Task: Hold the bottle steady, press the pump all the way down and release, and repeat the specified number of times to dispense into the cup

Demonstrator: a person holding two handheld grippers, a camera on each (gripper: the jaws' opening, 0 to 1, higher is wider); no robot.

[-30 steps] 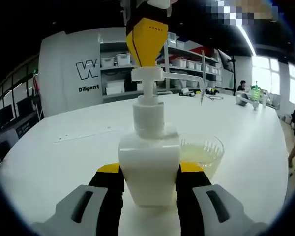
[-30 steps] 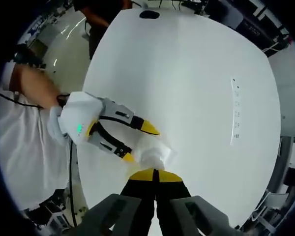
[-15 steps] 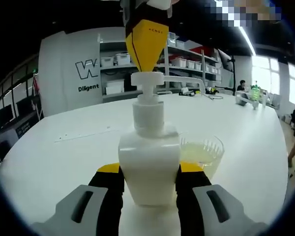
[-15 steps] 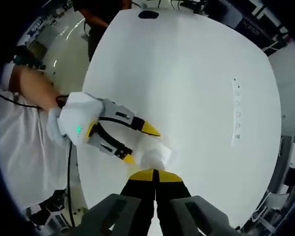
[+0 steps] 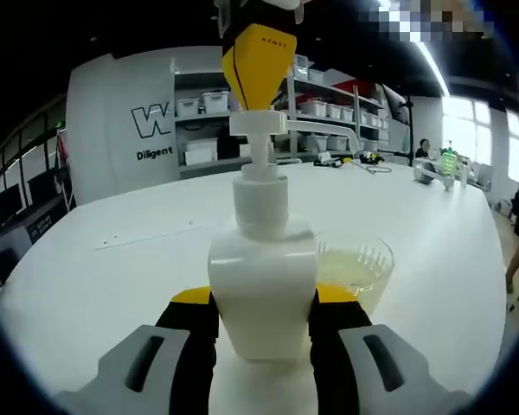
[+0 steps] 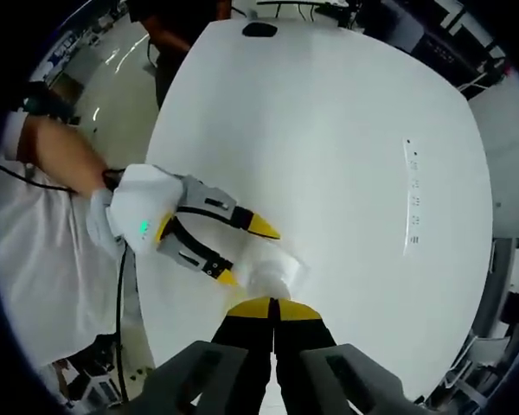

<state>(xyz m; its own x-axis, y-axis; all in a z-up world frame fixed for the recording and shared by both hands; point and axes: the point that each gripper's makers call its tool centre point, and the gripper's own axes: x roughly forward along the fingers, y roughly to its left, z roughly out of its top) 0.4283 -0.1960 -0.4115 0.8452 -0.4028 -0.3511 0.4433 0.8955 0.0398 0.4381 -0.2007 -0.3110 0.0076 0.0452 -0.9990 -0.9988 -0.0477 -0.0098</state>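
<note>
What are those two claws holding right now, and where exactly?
The left gripper clamps the white pump bottle by the lower sides of its body. The right gripper grips nothing; its closed yellow tips rest on the pump head.

White bottle (image 5: pixel 262 290) with white pump (image 5: pixel 261 130); clear cup (image 5: pixel 356 270) of pale yellow liquid; yellow-tipped black left gripper (image 5: pixel 261 322) and right gripper (image 6: pixel 273 309); white table (image 5: pixel 104 277).

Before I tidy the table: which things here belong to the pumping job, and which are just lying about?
In the job:
bottle
pump
cup
left gripper, clamped on the bottle
right gripper, shut, on the pump

Lying about:
shelf bins
green item at the far table edge
</note>
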